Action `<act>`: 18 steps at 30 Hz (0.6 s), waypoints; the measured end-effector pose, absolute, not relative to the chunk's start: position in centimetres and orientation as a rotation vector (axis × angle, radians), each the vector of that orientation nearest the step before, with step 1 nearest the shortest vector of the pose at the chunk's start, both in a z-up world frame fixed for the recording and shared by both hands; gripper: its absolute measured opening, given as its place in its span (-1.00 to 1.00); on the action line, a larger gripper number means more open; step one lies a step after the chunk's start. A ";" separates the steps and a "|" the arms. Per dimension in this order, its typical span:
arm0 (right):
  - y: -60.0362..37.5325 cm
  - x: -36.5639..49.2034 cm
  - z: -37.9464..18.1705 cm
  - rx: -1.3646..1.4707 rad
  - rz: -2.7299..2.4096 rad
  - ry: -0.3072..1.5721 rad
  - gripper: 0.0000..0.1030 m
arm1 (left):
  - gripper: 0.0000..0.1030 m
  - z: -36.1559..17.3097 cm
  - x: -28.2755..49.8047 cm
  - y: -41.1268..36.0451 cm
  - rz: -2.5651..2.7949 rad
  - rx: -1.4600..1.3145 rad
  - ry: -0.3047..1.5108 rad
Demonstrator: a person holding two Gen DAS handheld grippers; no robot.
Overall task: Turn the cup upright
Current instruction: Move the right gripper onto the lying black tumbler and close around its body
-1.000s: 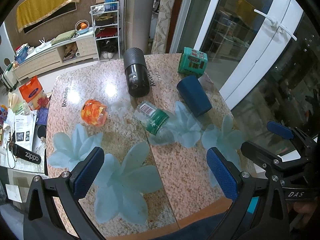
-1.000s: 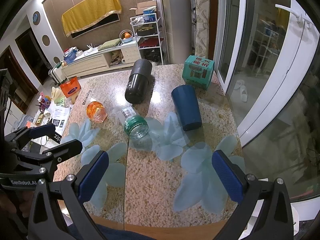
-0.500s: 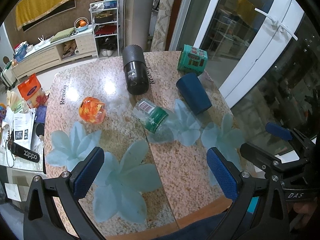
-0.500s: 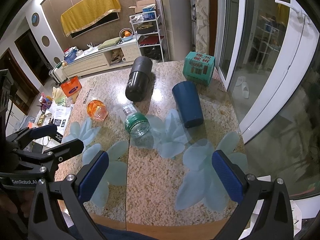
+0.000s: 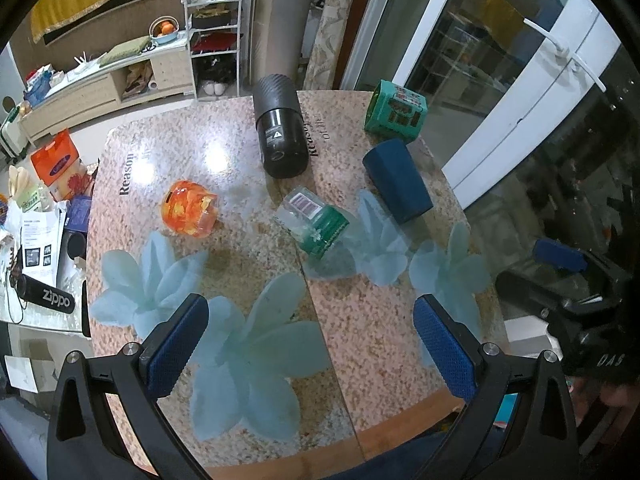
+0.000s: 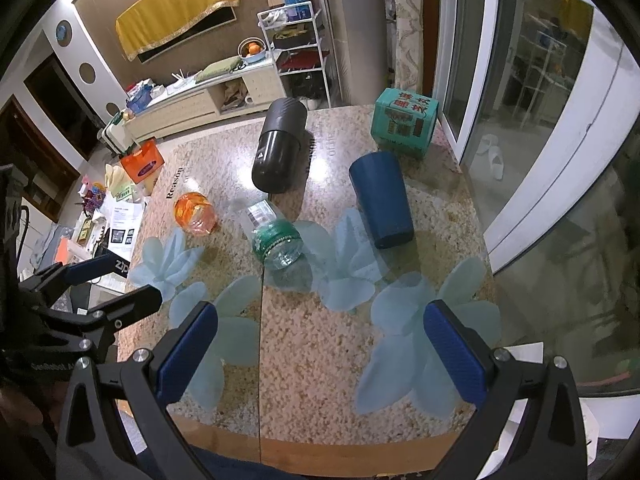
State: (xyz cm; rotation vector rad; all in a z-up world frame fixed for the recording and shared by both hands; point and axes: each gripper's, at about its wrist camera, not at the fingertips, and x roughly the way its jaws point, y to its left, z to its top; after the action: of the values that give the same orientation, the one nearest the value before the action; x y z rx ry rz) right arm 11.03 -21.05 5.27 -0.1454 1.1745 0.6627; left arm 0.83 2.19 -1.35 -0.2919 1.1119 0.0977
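Note:
A dark blue cup [image 5: 397, 181] lies on its side at the right of the stone table [image 5: 256, 344]; in the right wrist view the cup [image 6: 381, 198] points its closed base toward me. My left gripper [image 5: 310, 344] is open and empty above the table's near edge. My right gripper [image 6: 320, 352] is also open and empty, above the near edge, well short of the cup. Each gripper shows at the side of the other's view.
On the table lie a black cylinder [image 6: 279, 150], a clear bottle with green label [image 6: 272, 232], an orange jar [image 6: 195, 213] and a teal box [image 6: 404, 121] at the back right. A glass door [image 6: 540, 120] stands right; a cluttered side table [image 5: 36, 240] stands left.
Both grippers have shifted slightly back and up, so the table objects sit a little farther away. Nothing on the table has moved.

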 end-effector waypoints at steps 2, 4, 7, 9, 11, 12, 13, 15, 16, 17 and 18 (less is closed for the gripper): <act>-20.4 11.7 5.4 -0.148 0.662 1.183 1.00 | 0.99 -1.6 1.3 2.9 0.085 -0.295 1.122; -19.7 12.4 5.4 -0.149 0.665 1.186 1.00 | 0.99 -2.0 1.7 3.5 0.074 -0.294 1.131; -18.6 13.5 5.3 -0.152 0.678 1.213 1.00 | 0.99 -2.7 2.3 4.5 0.058 -0.296 1.146; -17.7 14.1 5.1 -0.160 0.685 1.222 1.00 | 0.99 -3.4 2.6 5.3 0.048 -0.306 1.156; -16.6 15.1 4.9 -0.171 0.689 1.234 1.00 | 0.99 -4.1 2.9 6.1 0.037 -0.325 1.165; -15.9 15.7 4.8 -0.170 0.691 1.244 1.00 | 0.99 -4.5 3.0 6.5 0.031 -0.336 1.173; -15.2 16.2 4.7 -0.169 0.692 1.252 1.00 | 0.99 -4.8 3.1 6.8 0.028 -0.343 1.179; -13.9 17.2 4.3 -0.173 0.689 1.269 1.00 | 0.99 -5.4 3.3 7.4 0.019 -0.354 1.191; -13.3 17.4 4.1 -0.182 0.689 1.274 1.00 | 0.99 -5.7 3.4 7.6 0.008 -0.357 1.197; -12.3 17.8 3.7 -0.199 0.691 1.281 1.00 | 0.99 -6.0 3.4 7.8 -0.002 -0.358 1.205; -11.7 18.1 3.4 -0.213 0.691 1.287 1.00 | 0.99 -6.2 3.5 8.0 -0.003 -0.353 1.211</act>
State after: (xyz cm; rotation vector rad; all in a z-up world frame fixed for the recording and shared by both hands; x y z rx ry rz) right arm 18.13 -11.69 3.44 -0.2133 1.2872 0.6912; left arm 3.54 8.01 -6.22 -0.3528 1.2114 -0.0026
